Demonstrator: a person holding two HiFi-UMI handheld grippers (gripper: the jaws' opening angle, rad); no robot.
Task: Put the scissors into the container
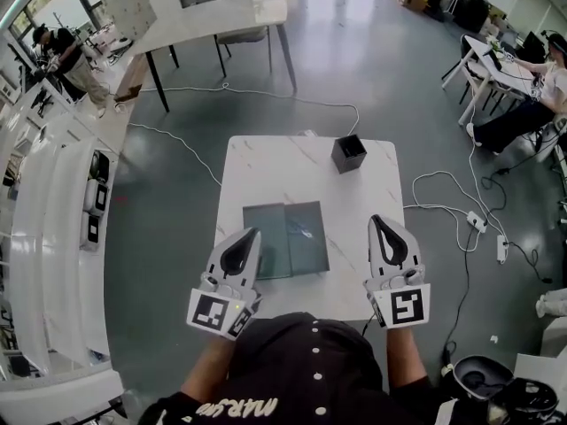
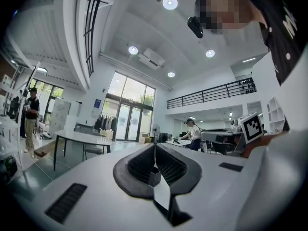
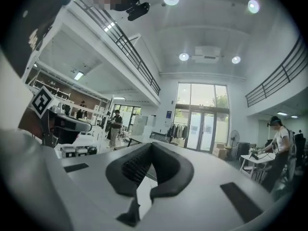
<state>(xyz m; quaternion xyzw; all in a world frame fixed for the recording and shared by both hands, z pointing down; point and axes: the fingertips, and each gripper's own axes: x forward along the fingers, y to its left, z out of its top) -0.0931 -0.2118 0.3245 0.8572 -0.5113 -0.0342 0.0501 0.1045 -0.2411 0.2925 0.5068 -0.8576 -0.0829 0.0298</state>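
Both grippers, the left gripper (image 1: 254,231) and the right gripper (image 1: 379,220), hang closed and empty above the table's (image 1: 266,162) near edge, so one should open wide before dropping onto the scissors (image 1: 299,229) lying on the dark mat (image 1: 266,248), well short of the container (image 1: 348,152).

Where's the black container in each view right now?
Head view: black container at the far right corner of the marble table.
Left gripper view: low centre, small and dark.
Right gripper view: not in it.
Shared landmark: glass entrance doors in both gripper views; long white table links head and left gripper views.
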